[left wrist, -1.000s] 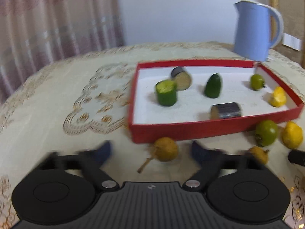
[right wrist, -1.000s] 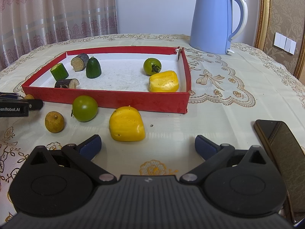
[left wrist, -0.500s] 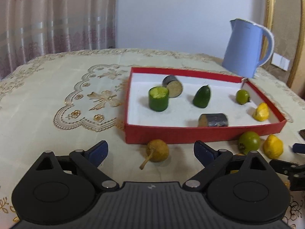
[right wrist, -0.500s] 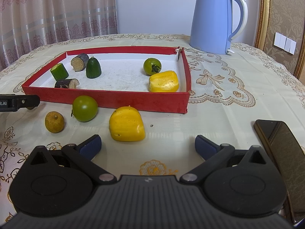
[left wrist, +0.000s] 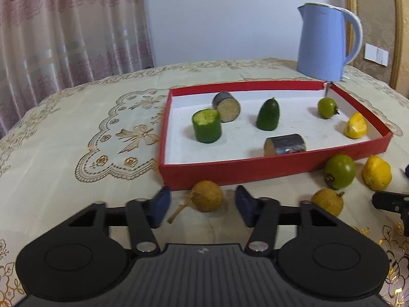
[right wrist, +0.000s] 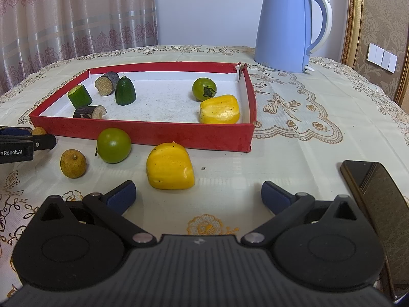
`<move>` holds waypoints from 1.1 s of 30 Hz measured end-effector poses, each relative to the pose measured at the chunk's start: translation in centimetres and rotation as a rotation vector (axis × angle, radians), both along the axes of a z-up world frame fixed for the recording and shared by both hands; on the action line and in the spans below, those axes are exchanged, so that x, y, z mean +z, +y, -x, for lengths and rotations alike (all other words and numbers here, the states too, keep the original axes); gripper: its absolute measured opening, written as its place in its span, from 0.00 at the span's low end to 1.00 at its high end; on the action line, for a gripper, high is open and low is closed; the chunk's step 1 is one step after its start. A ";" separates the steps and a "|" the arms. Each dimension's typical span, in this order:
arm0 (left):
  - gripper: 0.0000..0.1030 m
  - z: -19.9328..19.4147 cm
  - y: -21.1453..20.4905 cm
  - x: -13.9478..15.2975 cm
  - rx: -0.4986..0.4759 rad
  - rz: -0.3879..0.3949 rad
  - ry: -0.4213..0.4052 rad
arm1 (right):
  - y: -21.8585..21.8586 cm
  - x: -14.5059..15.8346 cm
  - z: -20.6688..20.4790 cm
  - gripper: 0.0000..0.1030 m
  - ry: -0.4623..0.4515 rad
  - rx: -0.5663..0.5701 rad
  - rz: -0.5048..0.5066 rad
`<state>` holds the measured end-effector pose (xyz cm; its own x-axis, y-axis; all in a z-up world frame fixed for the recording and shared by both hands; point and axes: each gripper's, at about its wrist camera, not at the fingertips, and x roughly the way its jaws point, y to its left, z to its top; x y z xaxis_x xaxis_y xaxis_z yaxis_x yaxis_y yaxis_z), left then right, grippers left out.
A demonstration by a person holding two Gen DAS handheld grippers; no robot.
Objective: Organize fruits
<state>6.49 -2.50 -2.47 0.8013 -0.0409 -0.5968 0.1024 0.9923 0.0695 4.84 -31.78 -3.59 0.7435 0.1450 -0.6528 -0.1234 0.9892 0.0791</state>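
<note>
Left wrist view: a cream embroidered tablecloth [left wrist: 64, 138] is seen at the left, with a curtain [left wrist: 64, 33] behind it. The left gripper [left wrist: 203, 206] is held low over the cloth; its jaws have just been closing and now stand narrowed on either side of a brown stemmed fruit [left wrist: 206, 196], which lies between the blue pads [left wrist: 160, 206] on the cloth. A gap is visible on each side, so the fruit is not yet pinched. Just behind it, the red tray [left wrist: 255, 167] is seen holding a cut green cylinder [left wrist: 206, 126], a dark round slice [left wrist: 226, 106], a dark green cone-shaped piece [left wrist: 268, 114], a dark log-shaped piece [left wrist: 285, 144], a small green fruit [left wrist: 326, 107] and a yellow piece [left wrist: 355, 125]. Outside the tray's front wall, further right, a second brown fruit [left wrist: 327, 201], a green tomato [left wrist: 340, 171] and a yellow fruit [left wrist: 376, 172] are found on the cloth. A blue kettle [left wrist: 324, 41] stands behind the tray.

In the right wrist view, the same green tomato [right wrist: 114, 145] and yellow fruit [right wrist: 170, 166] are seen in front of the tray [right wrist: 153, 133]. The right gripper [right wrist: 199, 195] is held with its fingers spread wide and nothing between them. A dark phone [right wrist: 378, 192] lies at the far right.
</note>
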 end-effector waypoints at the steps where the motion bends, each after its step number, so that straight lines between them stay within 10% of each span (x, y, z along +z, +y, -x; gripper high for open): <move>1: 0.35 0.0 -0.1 0.0 -0.008 0.000 -0.002 | 0.0 0.0 0.0 1.00 0.000 0.000 0.000; 33: 0.24 -1.0 -1.5 3.8 -0.027 -0.041 -0.112 | -0.1 0.1 0.0 1.00 0.001 0.000 -0.001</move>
